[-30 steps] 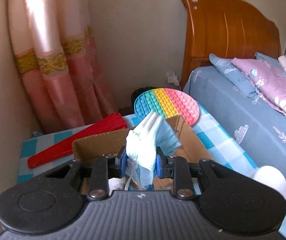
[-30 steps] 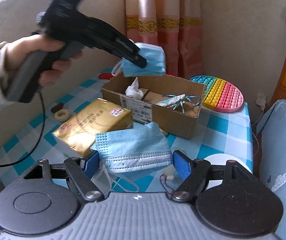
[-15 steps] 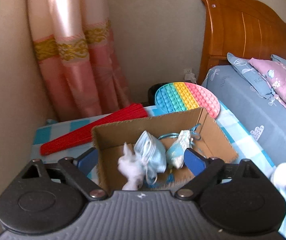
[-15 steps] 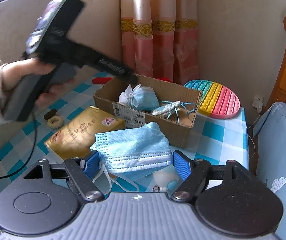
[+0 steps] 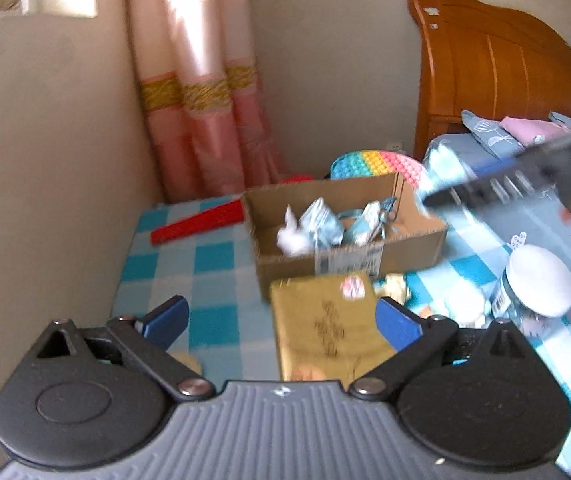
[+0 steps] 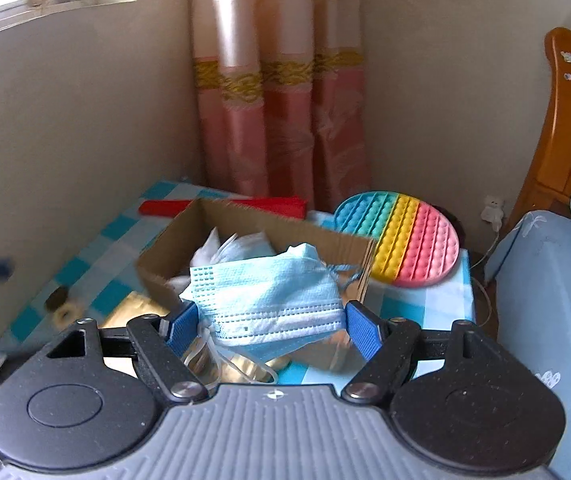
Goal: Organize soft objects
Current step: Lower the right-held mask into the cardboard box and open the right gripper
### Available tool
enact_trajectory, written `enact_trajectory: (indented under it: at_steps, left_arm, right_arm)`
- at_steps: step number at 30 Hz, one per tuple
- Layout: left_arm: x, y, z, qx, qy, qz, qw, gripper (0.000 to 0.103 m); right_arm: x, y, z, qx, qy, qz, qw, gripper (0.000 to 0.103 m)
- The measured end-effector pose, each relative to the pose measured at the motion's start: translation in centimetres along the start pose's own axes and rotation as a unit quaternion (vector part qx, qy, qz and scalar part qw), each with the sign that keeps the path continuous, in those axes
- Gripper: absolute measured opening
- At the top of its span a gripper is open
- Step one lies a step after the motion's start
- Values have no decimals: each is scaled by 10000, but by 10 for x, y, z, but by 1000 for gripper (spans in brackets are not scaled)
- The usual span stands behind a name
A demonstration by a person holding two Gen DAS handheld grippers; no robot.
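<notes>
Blue face mask (image 6: 273, 300) pinched flat between right gripper (image 6: 271, 326) pads, held up just above the near edge of the cardboard box (image 6: 245, 220), ear loops dangling below; right jaws closed on it. Left gripper (image 5: 281, 320) jaws opening, nothing between them, just the gold packet (image 5: 325, 320) on the checked tablecloth (image 5: 213, 264) below. Inside the box a crumpled blue mask (image 5: 319, 222), white tissue wad (image 5: 291, 238) and a bluish stringy item, blurred. Red folded fan (image 5: 197, 222) left of the box, rainbow pop-it mat (image 6: 401, 238) behind it, white-lidded jar (image 5: 539, 284) to the right, pink curtain (image 6: 281, 100) in the corner
</notes>
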State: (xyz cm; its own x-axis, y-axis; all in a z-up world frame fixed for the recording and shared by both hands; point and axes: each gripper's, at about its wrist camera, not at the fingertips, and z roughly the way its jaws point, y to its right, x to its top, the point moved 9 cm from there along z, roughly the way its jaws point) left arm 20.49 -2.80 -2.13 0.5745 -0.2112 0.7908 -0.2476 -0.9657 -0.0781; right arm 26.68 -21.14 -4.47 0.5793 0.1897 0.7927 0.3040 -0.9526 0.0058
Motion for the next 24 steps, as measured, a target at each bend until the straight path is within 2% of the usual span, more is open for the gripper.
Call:
enact_trajectory:
  at_steps: [7,10,11,18,24]
  left_arm:
    - [-45,-7,-16,183,-258,-154,9994,100]
    - [-60,-10,-16,144,-378,-255,9989,100]
    - [-63,-11,-15,139,-418,-277,9986,100]
    - [-72,-22,-17,177,-386,-381,9984,100]
    - [-75,-28,-23,231,-362,-469,9980,100]
  right_arm:
    - [23,5,42,-222,-206,40,9995,83]
    - [25,6,55,-305,-245,26,9992,95]
    - [24,6,57,-270,-249,34,9993,102]
    - [11,0,54,-227,-359,187,9989,103]
    - [0,-14,30,-195,-246,82,9995,103]
